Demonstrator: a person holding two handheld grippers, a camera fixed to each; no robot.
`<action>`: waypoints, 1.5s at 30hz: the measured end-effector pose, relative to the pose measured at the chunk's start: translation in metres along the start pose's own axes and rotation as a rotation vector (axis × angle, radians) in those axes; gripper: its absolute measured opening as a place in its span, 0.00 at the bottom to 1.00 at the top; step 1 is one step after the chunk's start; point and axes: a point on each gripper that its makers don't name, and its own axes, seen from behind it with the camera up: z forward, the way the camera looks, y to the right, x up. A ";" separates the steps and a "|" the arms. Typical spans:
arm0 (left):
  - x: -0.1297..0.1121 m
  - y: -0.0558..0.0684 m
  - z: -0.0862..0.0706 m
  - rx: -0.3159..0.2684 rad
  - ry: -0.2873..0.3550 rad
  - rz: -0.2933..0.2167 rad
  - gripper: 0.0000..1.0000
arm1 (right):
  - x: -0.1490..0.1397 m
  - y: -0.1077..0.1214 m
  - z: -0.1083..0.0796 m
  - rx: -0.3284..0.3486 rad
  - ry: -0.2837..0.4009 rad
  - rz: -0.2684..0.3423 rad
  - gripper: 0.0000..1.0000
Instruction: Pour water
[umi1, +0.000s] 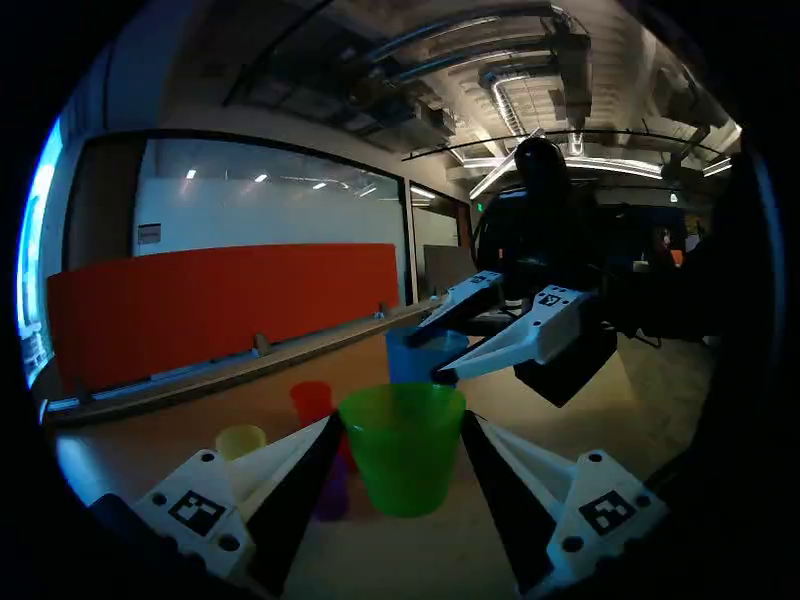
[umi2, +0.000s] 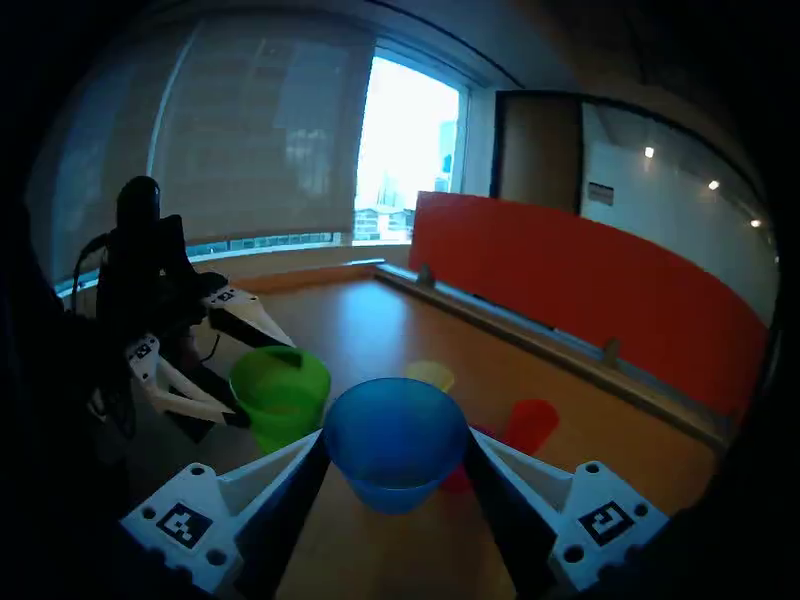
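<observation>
A green cup (umi1: 402, 462) stands upright between the fingers of my left gripper (umi1: 402, 422), which is shut on its sides. Just beyond it, my right gripper (umi1: 428, 358) holds a blue cup (umi1: 420, 352), its rim close to the green cup's far edge. In the right gripper view the blue cup (umi2: 397, 445) sits upright with my right gripper (umi2: 395, 440) shut on it. There the green cup (umi2: 280, 392) shows to the left in my left gripper (umi2: 265, 383). Whether either cup holds water I cannot tell.
On the wooden table (umi1: 140, 445) stand a red cup (umi1: 312, 400), a yellow cup (umi1: 241, 440) and a purple cup (umi1: 333, 492). The yellow cup (umi2: 430, 375) and red cup (umi2: 530, 425) lie beyond the blue one. An orange partition (umi2: 600, 280) lines the table's far edge.
</observation>
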 end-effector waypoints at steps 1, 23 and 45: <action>-0.001 -0.002 -0.001 0.005 -0.003 -0.001 0.87 | -0.002 0.001 0.000 -0.001 -0.004 0.011 0.92; -0.027 -0.032 -0.008 0.068 -0.103 0.010 0.87 | -0.036 0.015 0.002 -0.020 -0.072 -0.003 0.92; -0.067 -0.050 -0.010 0.093 -0.223 0.014 0.87 | -0.071 0.026 0.017 -0.020 -0.152 -0.016 0.92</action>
